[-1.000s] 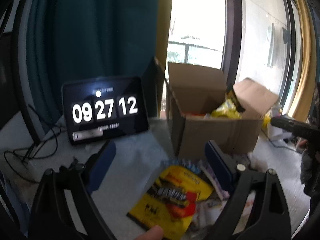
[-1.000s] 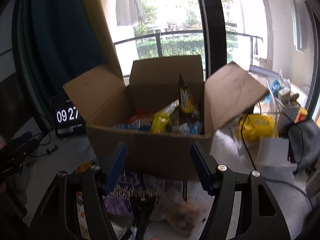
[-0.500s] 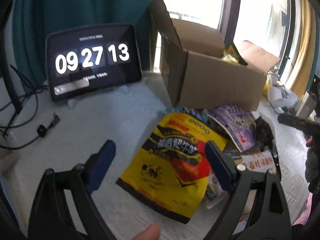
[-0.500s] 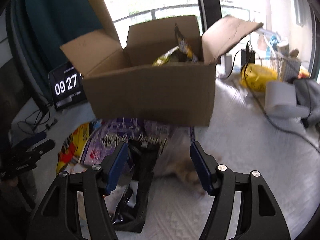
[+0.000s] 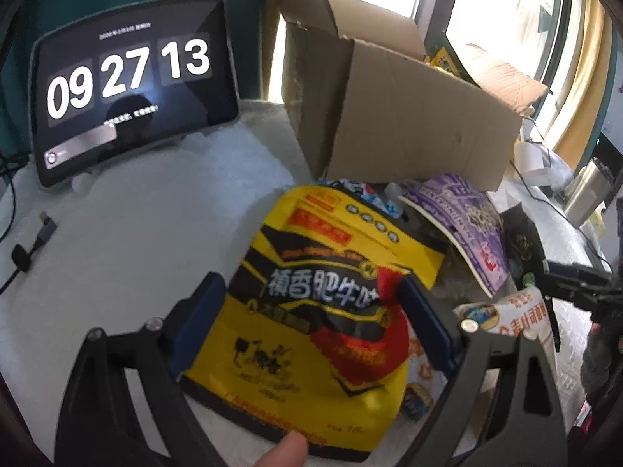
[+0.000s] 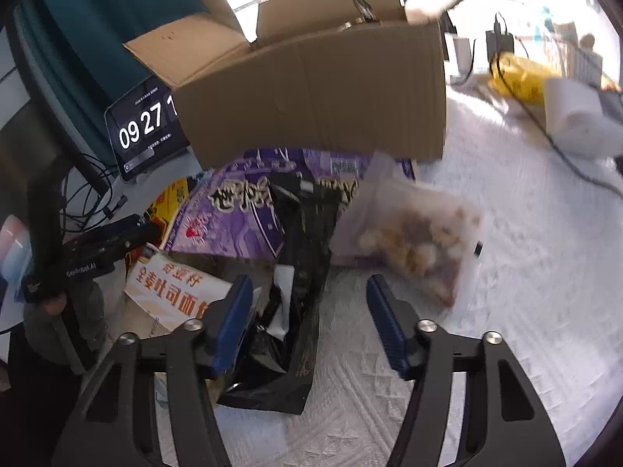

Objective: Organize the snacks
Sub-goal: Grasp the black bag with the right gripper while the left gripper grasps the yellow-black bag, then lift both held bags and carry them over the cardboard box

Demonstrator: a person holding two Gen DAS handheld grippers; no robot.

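A yellow snack bag (image 5: 323, 303) lies flat on the white cloth in front of an open cardboard box (image 5: 409, 116) that holds snacks. My left gripper (image 5: 311, 319) hovers over the bag, open, one finger at each side edge. In the right wrist view a black packet (image 6: 307, 272) lies between the fingers of my right gripper (image 6: 309, 323), whose jaws are closing; the pads do not press on it. Around it lie a purple bag (image 6: 233, 218), a clear bag of nuts (image 6: 420, 241) and a white packet with red letters (image 6: 171, 292).
A tablet clock (image 5: 128, 85) leans at the back left, with cables (image 5: 27, 249) beside it. Right of the box (image 6: 311, 97) sit a yellow bundle (image 6: 521, 74), a white roll (image 6: 572, 113) and a trailing black cord. A metal cup (image 5: 588, 190) stands far right.
Both grippers have sunk toward the table and tipped downward, so the snack pile now fills the views. The right jaws have narrowed around the black packet.
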